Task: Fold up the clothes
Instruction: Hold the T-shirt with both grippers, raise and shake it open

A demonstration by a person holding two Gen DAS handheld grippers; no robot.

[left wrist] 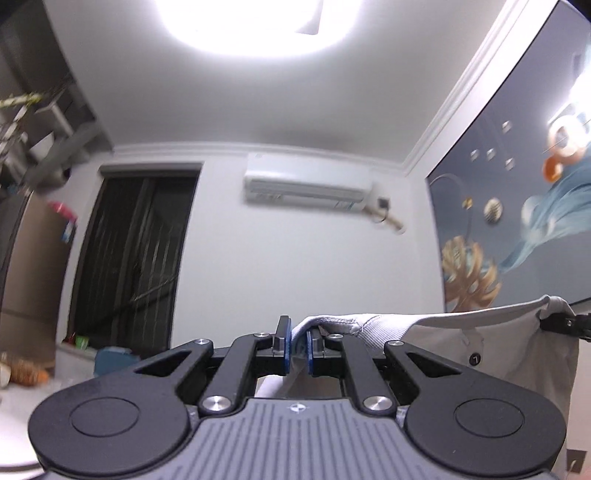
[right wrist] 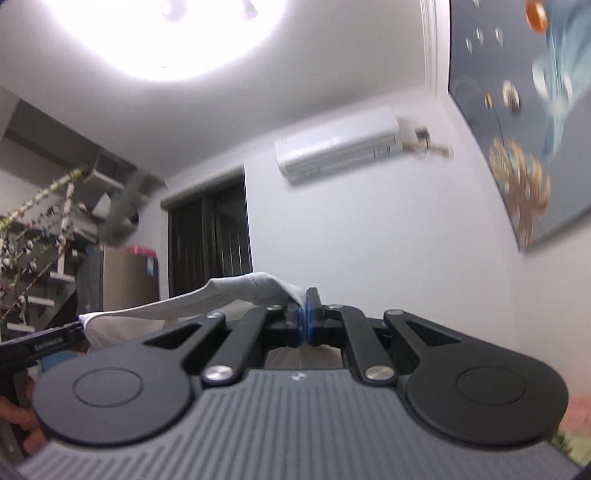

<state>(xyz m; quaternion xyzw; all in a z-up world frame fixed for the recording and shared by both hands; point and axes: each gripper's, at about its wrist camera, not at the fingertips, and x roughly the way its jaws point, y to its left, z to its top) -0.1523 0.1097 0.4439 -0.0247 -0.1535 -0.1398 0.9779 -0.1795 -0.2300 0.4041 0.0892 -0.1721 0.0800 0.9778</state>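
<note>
Left gripper [left wrist: 298, 345], nearest the lens, clenches a ribbed edge of the pale grey shirt [left wrist: 491, 354] between its blue pads [left wrist: 283, 347]; the cloth stretches rightward, raised off any surface, to the right gripper, seen at the right edge. Right gripper [right wrist: 303, 321] pinches the shirt [right wrist: 192, 302], jaws fully closed on it, the fabric trailing left. Far behind: air conditioner [left wrist: 306, 186], dark doorway [left wrist: 136, 258], ceiling light [left wrist: 255, 22], and wall mural [left wrist: 517, 206] at right.
</note>
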